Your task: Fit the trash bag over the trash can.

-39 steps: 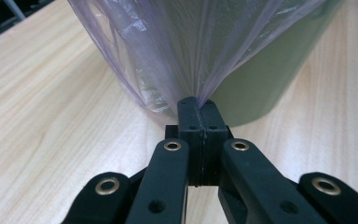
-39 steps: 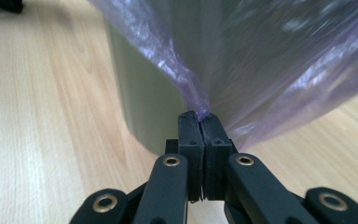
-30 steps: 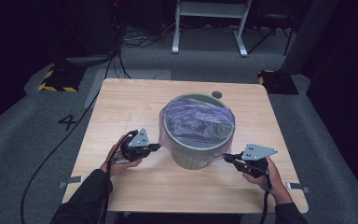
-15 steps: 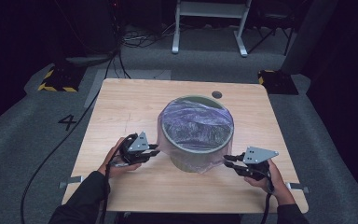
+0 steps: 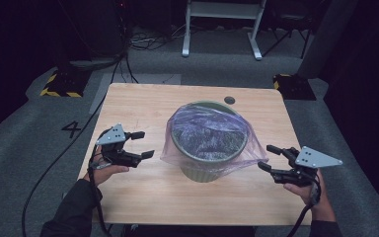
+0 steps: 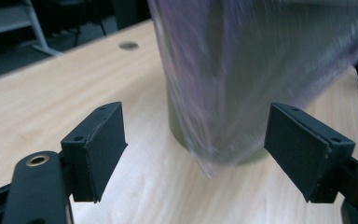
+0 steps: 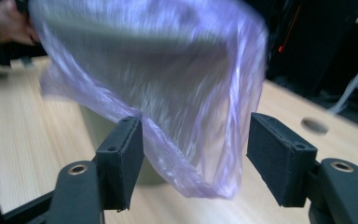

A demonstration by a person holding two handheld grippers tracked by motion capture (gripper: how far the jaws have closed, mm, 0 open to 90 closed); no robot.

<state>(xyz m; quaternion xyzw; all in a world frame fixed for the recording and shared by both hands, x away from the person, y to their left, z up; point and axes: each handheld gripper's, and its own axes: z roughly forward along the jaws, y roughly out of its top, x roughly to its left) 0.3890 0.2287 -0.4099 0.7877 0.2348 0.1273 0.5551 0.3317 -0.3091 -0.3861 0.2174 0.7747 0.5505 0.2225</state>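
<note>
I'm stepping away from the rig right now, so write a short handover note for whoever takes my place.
Left hand-held gripper: open, empty, on the table left of the bin, apart from the bag.
Right hand-held gripper: open, jaws either side of the bag's hanging edge, not closed on it.
Green bin stands upright mid-table. Purple plastic bag sits inside it, its rim folded over the outside on both sides.
Done: bag lines the bin.
Left: probably pull the loose overhang down evenly; right side looks first.
</note>
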